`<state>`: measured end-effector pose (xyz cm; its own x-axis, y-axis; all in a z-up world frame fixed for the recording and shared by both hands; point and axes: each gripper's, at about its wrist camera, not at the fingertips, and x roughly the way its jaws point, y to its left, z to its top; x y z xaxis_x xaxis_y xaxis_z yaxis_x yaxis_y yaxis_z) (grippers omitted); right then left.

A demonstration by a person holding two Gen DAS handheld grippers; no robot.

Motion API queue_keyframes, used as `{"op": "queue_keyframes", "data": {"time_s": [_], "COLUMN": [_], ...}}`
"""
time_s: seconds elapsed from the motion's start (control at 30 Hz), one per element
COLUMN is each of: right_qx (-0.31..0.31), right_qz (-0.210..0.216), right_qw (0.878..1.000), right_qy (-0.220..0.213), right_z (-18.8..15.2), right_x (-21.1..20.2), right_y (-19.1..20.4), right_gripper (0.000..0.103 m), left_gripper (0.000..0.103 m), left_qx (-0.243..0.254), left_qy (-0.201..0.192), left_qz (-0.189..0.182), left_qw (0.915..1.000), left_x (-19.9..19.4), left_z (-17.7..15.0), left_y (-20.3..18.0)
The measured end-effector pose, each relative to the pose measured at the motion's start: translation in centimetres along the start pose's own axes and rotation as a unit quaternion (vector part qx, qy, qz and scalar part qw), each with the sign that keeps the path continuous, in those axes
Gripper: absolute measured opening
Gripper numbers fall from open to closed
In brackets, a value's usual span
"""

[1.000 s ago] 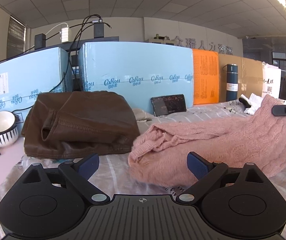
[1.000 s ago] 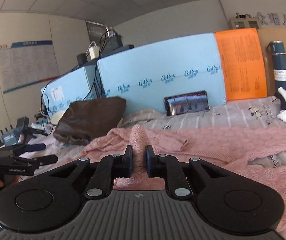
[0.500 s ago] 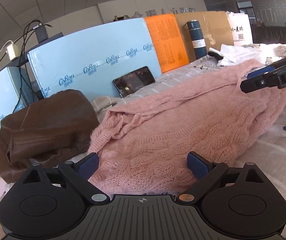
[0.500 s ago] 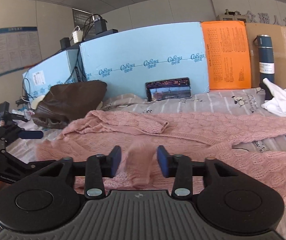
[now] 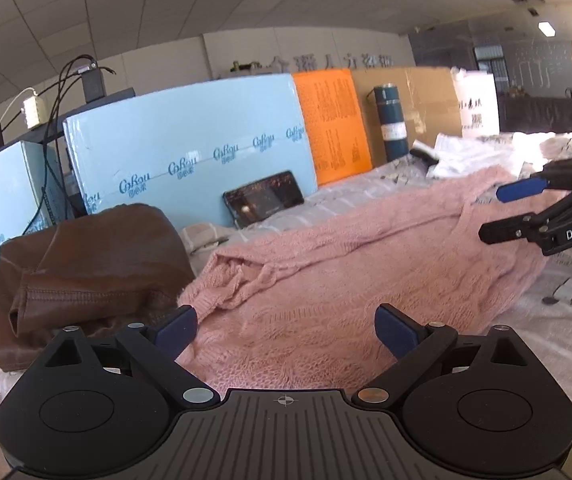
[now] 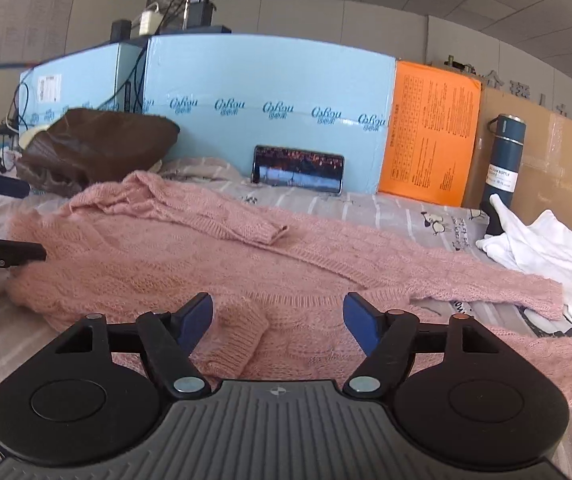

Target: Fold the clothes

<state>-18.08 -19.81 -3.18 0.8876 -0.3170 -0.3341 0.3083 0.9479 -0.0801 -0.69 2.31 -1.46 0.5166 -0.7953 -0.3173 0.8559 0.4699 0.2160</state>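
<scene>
**Operator:** Report the state of both tools, nearest items first.

**Inspector:** The left hand-held gripper [image 5: 285,326] has its blue pads spread wide and holds nothing. The right hand-held gripper [image 6: 278,316] is likewise spread apart and empty. Both hover just above the near edge of the pink cable-knit sweater [image 6: 222,264], probably so either can take a fresh hold.

**Operator:** Location of the garment?

**Inspector:** It lies flat on the striped cartoon-print bed sheet [image 6: 437,220], one sleeve folded across the body and the other trailing toward the crumpled white cloth [image 6: 541,244].

**Operator:** Items beyond it?

**Inspector:** A folded brown leather-look garment [image 5: 86,260] sits just beside the sweater, apparently set aside as finished. Behind, a black phone [image 6: 297,169] leans on the light-blue foam board [image 6: 270,92].
</scene>
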Motion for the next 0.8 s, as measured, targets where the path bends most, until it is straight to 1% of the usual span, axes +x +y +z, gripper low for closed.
{"op": "queue_keyframes", "data": {"time_s": [0.03,0.07,0.1,0.13,0.17,0.23,0.27,0.33,0.4,0.43,0.5,0.57,0.6,0.67,0.7,0.73,0.8], "right_qx": [-0.003,-0.007,-0.011,-0.021,-0.033,-0.056,-0.068,-0.091,-0.108,-0.115,-0.133,-0.147,-0.151,-0.162,-0.17,-0.178,-0.193], "right_qz": [0.001,0.002,0.003,0.002,0.0,-0.003,-0.005,-0.008,-0.008,-0.01,-0.017,-0.02,-0.017,-0.008,-0.004,-0.002,-0.001], "right_qw": [1.0,1.0,0.999,0.999,0.999,0.998,0.997,0.996,0.994,0.993,0.99,0.986,0.985,0.983,0.981,0.979,0.976], "right_qy": [-0.011,-0.021,-0.03,-0.03,-0.027,-0.022,-0.019,-0.013,0.013,0.027,0.053,0.072,0.078,0.087,0.092,0.095,0.098], "right_z": [-0.1,-0.3,-0.4,-0.7,-0.9,-1.4,-1.7,-2.2,-2.7,-2.9,-3.3,-3.6,-3.6,-3.5,-3.4,-3.3,-3.0], "right_x": [-0.7,-1.3,-2.0,-2.5,-3.0,-4.0,-4.5,-5.5,-6.0,-6.1,-6.2,-6.2,-6.2,-5.8,-5.6,-5.3,-4.6], "right_y": [-0.6,-1.2,-1.7,-2.2,-2.7,-3.7,-4.2,-5.2,-6.1,-6.5,-7.1,-7.6,-7.9,-8.1,-8.1,-8.0,-7.7], "right_gripper": [0.086,0.088,0.091,0.093,0.095,0.101,0.102,0.102,0.102,0.102,0.102,0.102,0.102,0.102,0.102,0.102,0.102], "left_gripper": [0.103,0.103,0.103,0.103,0.103,0.103,0.103,0.103,0.103,0.103,0.103,0.103,0.103,0.103,0.103,0.103,0.103], "left_qx": [-0.009,-0.015,-0.018,-0.02,-0.019,-0.017,-0.014,0.01,0.056,0.086,0.138,0.184,0.206,0.252,0.268,0.277,0.282], "left_qy": [-0.02,-0.039,-0.043,-0.047,-0.048,-0.052,-0.051,-0.035,-0.015,-0.006,0.011,0.032,0.042,0.065,0.067,0.065,0.062], "left_qz": [-0.006,-0.009,-0.01,-0.01,-0.004,0.008,0.013,0.015,0.014,0.007,-0.026,-0.034,-0.034,-0.015,-0.014,-0.014,-0.017], "left_qw": [0.9997,0.9991,0.9989,0.9987,0.9986,0.9985,0.9985,0.9992,0.9982,0.9963,0.9901,0.9819,0.977,0.9655,0.9611,0.9585,0.9572], "left_x": [-0.5,-0.9,-0.9,-1.0,-1.0,-1.1,-1.1,-1.1,-1.0,-1.2,-1.5,-1.4,-1.3,-0.6,-0.4,-0.3,0.2], "left_z": [0.0,0.0,0.2,0.3,0.4,0.5,0.5,0.7,0.7,0.4,0.0,-0.4,-0.6,-1.1,-1.3,-1.3,-1.1], "left_y": [0.2,0.3,0.4,0.4,0.3,0.1,0.0,-0.4,-1.3,-1.7,-2.7,-3.6,-4.1,-4.9,-5.2,-5.5,-5.8]}}
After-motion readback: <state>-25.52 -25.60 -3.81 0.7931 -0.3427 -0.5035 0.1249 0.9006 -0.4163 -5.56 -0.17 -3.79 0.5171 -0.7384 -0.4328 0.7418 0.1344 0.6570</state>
